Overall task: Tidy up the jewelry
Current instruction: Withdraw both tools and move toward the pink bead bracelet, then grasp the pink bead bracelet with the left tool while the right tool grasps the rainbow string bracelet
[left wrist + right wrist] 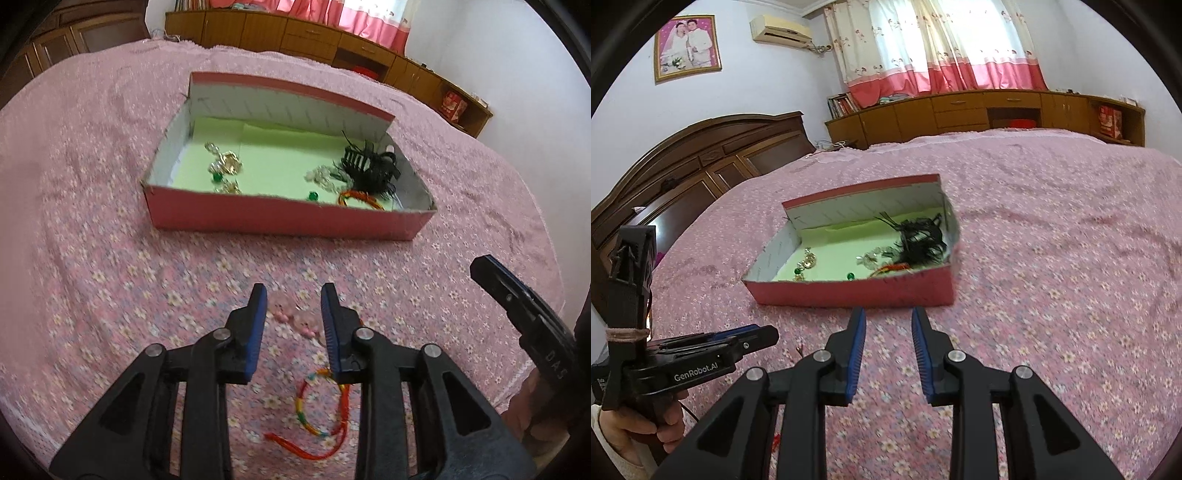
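The bed (92, 192), under a pink flowered cover, carried the red box (288, 218) toward twelve o'clock of both tools, its long axis running nine to three, with a black feather hairpiece (369, 164) and a corded bracelet at its three o'clock end and gold pieces (227, 164) at nine. The left tool (293, 301) was released, jaws wide and gripping nothing, with small pink clips (295, 317) lying between its fingertips and a red woven bracelet (317, 410) at six o'clock of them on the cover. The right tool (888, 323) also stood spread and empty, pointing at the box's near wall.
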Action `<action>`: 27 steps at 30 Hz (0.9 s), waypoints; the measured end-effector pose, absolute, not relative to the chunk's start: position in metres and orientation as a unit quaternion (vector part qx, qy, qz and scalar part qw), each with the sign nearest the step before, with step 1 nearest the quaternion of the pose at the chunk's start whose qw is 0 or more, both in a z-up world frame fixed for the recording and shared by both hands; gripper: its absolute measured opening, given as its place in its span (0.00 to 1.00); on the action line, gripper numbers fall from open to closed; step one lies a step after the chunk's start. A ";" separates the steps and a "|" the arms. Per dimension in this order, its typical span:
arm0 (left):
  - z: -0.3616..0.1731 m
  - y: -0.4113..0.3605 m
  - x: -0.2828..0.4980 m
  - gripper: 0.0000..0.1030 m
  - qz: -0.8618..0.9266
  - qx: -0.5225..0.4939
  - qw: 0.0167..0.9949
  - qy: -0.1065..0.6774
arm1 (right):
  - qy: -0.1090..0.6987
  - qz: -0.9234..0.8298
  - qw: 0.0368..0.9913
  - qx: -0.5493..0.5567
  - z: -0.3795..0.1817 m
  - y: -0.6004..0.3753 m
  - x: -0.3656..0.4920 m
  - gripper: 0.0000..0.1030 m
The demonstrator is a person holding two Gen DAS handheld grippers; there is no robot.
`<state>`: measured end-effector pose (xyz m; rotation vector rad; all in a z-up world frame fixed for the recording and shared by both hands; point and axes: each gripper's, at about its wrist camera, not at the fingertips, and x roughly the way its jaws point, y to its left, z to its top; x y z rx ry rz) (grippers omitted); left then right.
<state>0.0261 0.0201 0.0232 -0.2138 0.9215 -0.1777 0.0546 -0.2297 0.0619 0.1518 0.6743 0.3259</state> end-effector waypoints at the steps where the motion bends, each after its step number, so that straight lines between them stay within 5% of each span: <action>1: 0.022 0.019 0.026 0.24 -0.087 -0.105 0.885 0.445 | 0.330 0.158 0.928 0.076 0.061 -0.232 0.053 0.28; 27: -0.016 -0.019 0.036 0.19 -0.085 -0.060 0.883 0.459 | 0.346 0.155 0.920 0.102 0.044 -0.250 0.044 0.28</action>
